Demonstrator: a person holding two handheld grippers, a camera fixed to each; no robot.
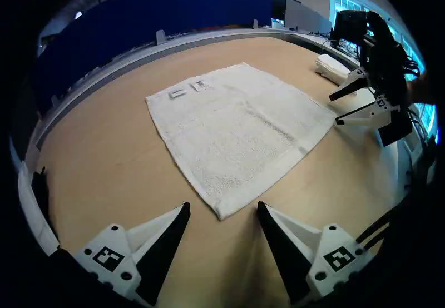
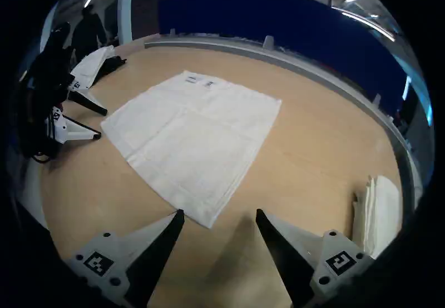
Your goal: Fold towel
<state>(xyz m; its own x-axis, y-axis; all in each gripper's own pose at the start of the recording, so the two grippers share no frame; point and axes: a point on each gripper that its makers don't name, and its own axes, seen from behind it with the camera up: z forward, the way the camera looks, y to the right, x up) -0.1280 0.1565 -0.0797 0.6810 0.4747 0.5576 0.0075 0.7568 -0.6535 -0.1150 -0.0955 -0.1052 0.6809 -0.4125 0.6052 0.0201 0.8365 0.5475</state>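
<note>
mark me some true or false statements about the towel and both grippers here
1. The white terry towel lies spread flat on the light wooden table. True.
2. The left gripper is shut on a towel corner. False: its jaws stand open, with the corner just ahead of them, not gripped.
3. Two small tags sit near one edge of the towel. True.
4. The stack of folded white towels lies on top of the spread towel. False: it rests on the table, apart from it.
5. The right gripper is open. True.
</note>
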